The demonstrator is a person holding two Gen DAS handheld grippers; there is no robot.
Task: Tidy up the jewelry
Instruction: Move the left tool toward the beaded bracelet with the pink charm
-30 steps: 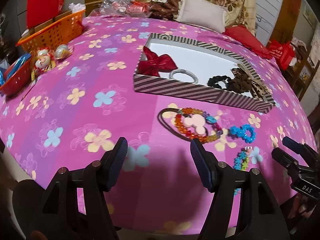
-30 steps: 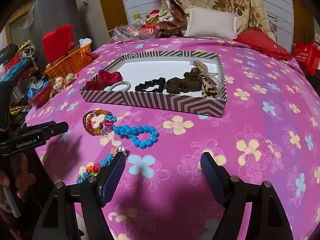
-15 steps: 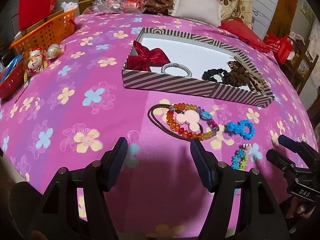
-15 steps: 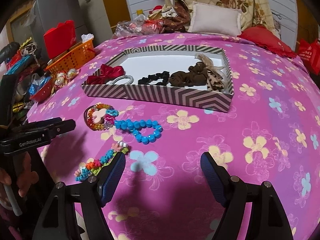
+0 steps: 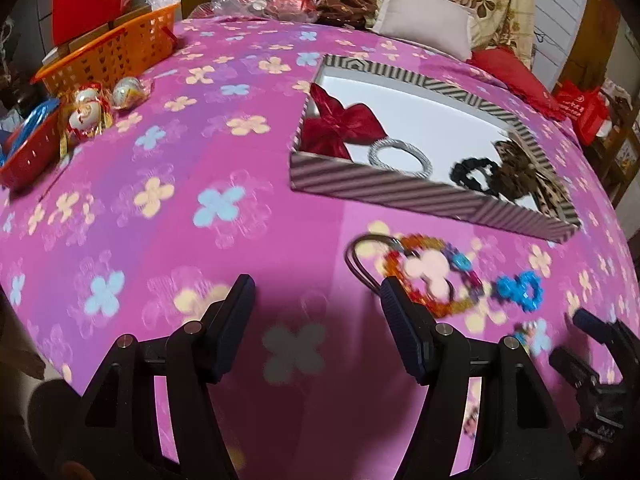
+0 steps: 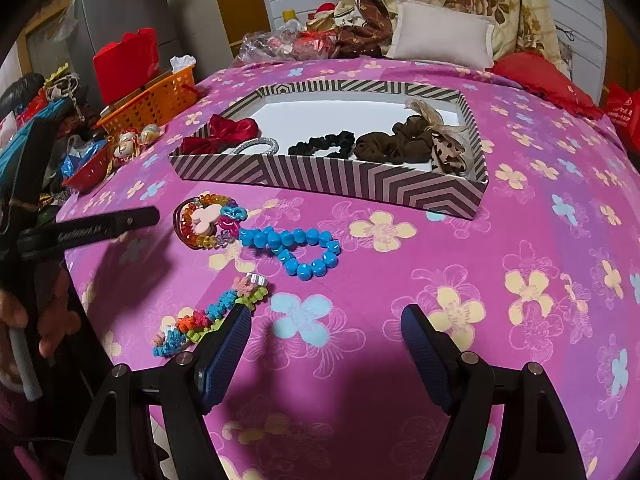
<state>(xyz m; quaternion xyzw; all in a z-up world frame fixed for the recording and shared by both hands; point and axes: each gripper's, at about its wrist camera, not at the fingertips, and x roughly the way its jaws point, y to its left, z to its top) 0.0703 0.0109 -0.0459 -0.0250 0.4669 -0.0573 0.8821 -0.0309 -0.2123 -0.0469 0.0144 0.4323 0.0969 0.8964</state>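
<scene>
tray [image 6: 352, 184] already holding bow, scrunchies | blue bracelet [image 6: 296, 250], two other bead pieces waiting on the cloth | left gripper [image 5: 316, 304], right gripper [image 6: 326, 330] both hovering spread wide, carrying nothing

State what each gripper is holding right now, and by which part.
Nothing. The left gripper and the right gripper are both open and empty above the cloth.
</scene>
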